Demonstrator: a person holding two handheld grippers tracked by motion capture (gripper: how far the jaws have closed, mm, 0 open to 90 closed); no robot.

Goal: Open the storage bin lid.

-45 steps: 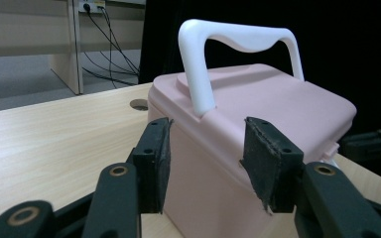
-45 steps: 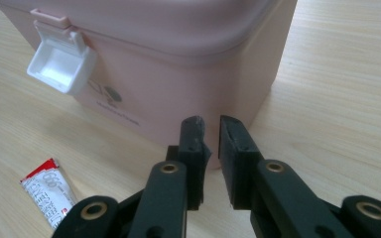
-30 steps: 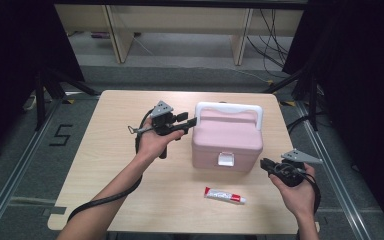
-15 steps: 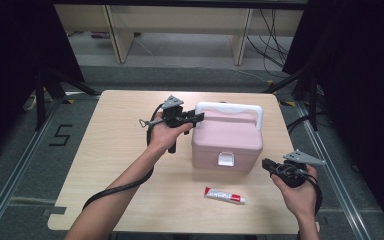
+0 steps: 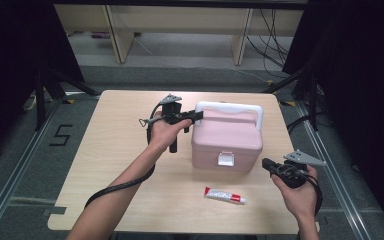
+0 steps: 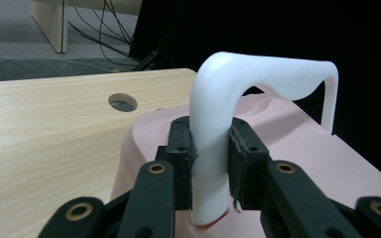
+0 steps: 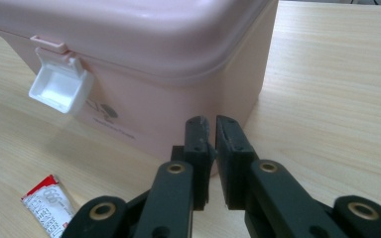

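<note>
A pink lidded box [image 5: 227, 140] with a white handle [image 5: 230, 107] stands on the wooden table [image 5: 115, 140]. My left gripper [image 5: 195, 116] reaches the handle's left end. In the left gripper view its jaws have just been closing, and the left gripper [image 6: 209, 163] now presses both pads on the upright handle [image 6: 258, 74]. My right gripper [image 5: 266, 164] hovers low at the box's right front corner. The right gripper [image 7: 212, 134] has also been closing; a thin slit remains with nothing in it. The white front latch [image 7: 59, 89] hangs flipped outward.
A small red and white tube [image 5: 225, 195] lies on the table in front of the box, also seen as the tube [image 7: 47, 203] in the right gripper view. A round cable hole [image 6: 122, 102] sits in the tabletop behind the box. Dark curtains and shelving surround the table.
My left hand has shifted right, from beside the box to its handle, and the jaws now hold the handle's end. The right hand has stayed where it was.
</note>
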